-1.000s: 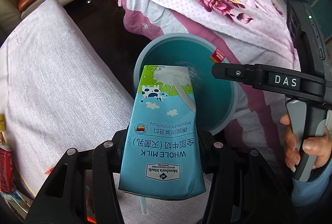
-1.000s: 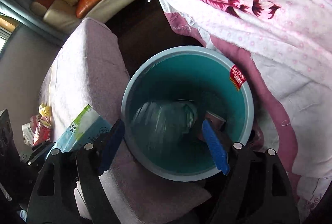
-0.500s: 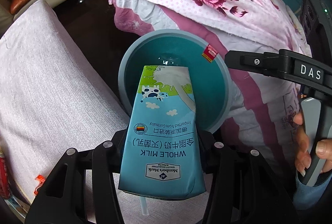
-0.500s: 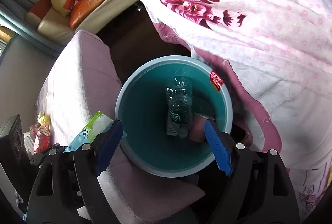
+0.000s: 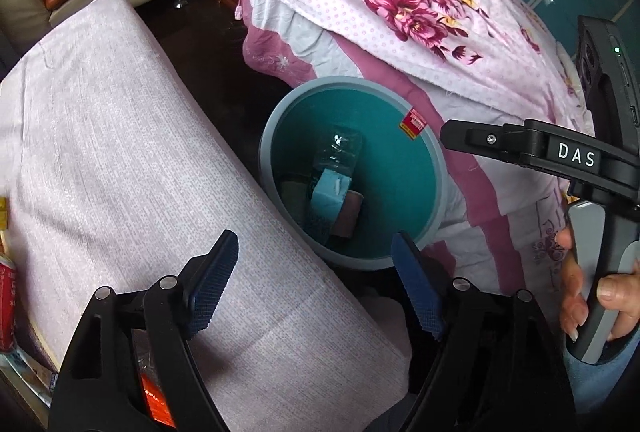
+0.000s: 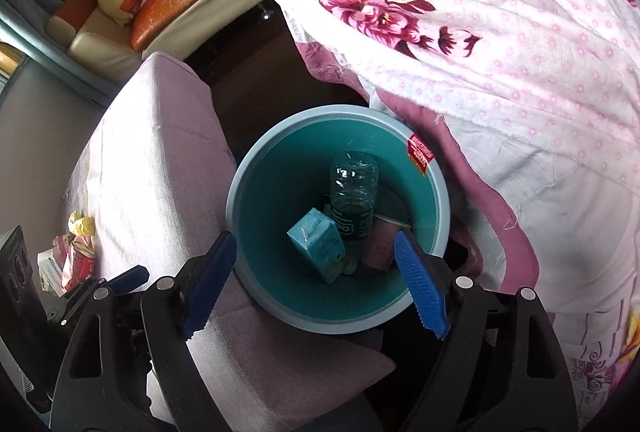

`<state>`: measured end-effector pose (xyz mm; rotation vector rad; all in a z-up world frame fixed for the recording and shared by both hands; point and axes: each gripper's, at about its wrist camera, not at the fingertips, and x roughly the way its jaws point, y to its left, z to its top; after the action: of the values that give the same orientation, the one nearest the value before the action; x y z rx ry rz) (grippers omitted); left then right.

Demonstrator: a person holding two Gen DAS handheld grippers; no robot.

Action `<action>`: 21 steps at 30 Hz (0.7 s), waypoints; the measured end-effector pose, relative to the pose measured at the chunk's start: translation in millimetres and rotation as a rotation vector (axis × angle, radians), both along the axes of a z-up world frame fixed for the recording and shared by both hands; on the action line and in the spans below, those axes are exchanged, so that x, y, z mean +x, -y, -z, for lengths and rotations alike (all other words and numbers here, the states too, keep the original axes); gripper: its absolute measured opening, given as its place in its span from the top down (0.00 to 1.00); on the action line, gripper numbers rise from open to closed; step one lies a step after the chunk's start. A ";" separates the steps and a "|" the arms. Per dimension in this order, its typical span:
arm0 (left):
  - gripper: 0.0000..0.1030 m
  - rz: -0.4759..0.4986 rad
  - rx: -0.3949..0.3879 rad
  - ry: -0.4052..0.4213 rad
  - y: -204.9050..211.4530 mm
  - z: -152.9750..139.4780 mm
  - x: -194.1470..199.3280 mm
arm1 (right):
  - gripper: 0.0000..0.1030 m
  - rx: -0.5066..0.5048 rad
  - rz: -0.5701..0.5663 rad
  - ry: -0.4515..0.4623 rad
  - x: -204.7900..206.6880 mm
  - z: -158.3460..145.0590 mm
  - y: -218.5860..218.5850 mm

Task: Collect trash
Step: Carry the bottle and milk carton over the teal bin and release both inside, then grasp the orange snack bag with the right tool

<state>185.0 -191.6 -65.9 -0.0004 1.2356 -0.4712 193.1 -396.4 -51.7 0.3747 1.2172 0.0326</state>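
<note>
We found the milk carton (image 6: 318,247) lying inside the teal bin (image 6: 256,187) beside a plastic bottle (image 6: 354,187). Left gripper (image 5: 316,282) jaws were opening, empty; right gripper (image 6: 320,284) jaws stood open, empty.

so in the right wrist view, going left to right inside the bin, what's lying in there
milk carton → plastic bottle → pinkish box, all down inside the teal bin; a red sticker sits on the inner wall at the right.

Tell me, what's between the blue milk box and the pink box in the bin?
The clear plastic bottle lies between the milk carton and pink box; the right wrist view shows it.
</note>
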 end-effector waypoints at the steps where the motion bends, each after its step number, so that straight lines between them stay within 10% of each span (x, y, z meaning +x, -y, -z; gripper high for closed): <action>1: 0.22 -0.004 -0.004 0.001 -3.3 -0.7 -1.9 | 0.23 -0.005 -0.004 0.006 -1.0 -2.1 -3.8; 21: 0.22 -0.156 -0.029 0.085 -128.1 -27.7 -59.0 | 0.20 -0.035 -0.212 -0.006 -24.6 -23.9 -129.2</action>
<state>126.0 -63.5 -38.2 -0.1002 1.1357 -0.3495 168.5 -267.2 -27.8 0.2142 1.2578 0.1926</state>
